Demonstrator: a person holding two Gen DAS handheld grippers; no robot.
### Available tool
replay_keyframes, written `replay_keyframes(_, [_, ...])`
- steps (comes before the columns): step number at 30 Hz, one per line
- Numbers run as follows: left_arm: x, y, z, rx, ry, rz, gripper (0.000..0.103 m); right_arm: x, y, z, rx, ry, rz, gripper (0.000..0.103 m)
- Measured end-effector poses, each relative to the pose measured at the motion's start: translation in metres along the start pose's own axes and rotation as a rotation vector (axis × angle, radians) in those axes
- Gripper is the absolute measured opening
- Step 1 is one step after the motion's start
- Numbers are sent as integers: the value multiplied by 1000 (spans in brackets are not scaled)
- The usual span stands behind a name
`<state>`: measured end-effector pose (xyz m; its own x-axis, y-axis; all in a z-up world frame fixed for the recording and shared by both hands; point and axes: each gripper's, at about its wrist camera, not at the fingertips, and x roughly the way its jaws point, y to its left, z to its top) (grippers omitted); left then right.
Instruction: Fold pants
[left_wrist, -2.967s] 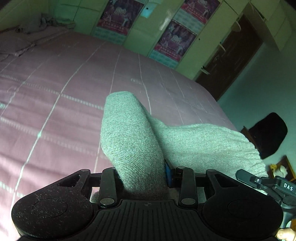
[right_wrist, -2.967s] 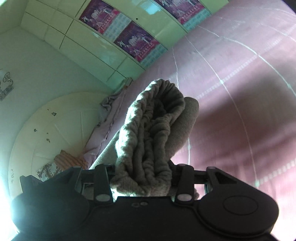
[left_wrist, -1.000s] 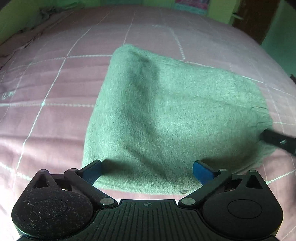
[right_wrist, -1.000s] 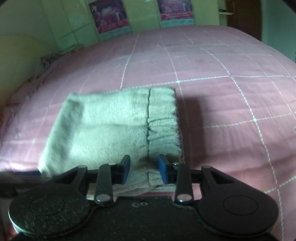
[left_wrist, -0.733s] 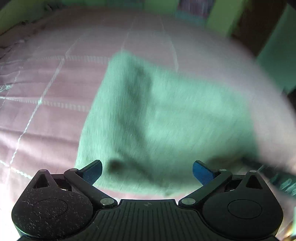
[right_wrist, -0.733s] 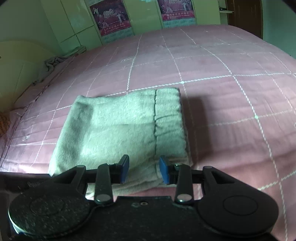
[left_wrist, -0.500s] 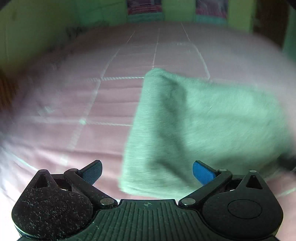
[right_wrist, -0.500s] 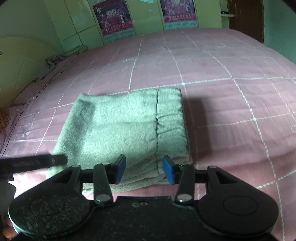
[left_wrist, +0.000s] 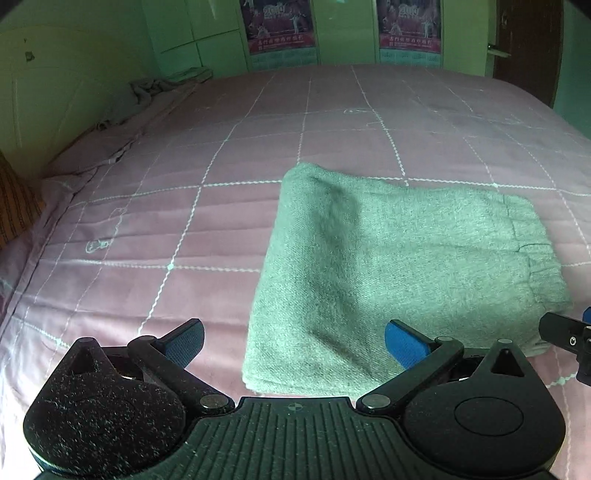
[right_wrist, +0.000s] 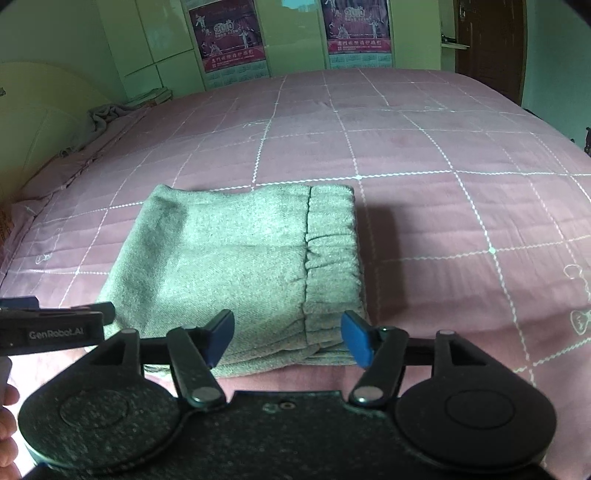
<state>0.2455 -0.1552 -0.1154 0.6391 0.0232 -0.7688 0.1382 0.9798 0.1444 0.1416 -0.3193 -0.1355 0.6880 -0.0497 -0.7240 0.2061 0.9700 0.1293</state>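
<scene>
Released pants (right_wrist: 236, 266) now folded on bed (right_wrist: 443, 155), right gripper (right_wrist: 288, 338) opening above near edge

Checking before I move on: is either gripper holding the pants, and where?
Nothing is held. The left gripper is open, the right gripper's jaws are opening, and the folded pants lie free.

The pink bedspread (right_wrist: 424, 155) lies bare on every side of the folded pants (right_wrist: 240, 266), the only bump in the middle. Crumpled bedding (left_wrist: 147, 92) crowds the far left edge by the wall, and 1 tool (right_wrist: 51, 332) juts in beside the pants' near left corner.
</scene>
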Motion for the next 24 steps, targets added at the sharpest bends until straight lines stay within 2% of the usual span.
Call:
replay_keyframes(5, [-4,-1,0,20,12,12,103,-4,1,-2,4,-4,-15,64])
replay_keyframes(8, [-13,-2,-3,36,-3,14,103,-11,1,-4,3,-24,-20,67])
replay_keyframes(15, [-39,-4,-10,61,-34,36,103,-24,2,-11,10,-25,-2,68])
replay_keyframes(18, [-55,-5,-16,90,-72,15,103,-34,4,-15,7,-38,10,69])
replay_keyframes(21, [-72,-1,-21,78,-92,-39,103,-46,8,-19,-10,-56,18,69])
replay_keyframes(24, [-89,4,-25,74,-131,-55,103,-61,14,-22,-31,-82,26,70])
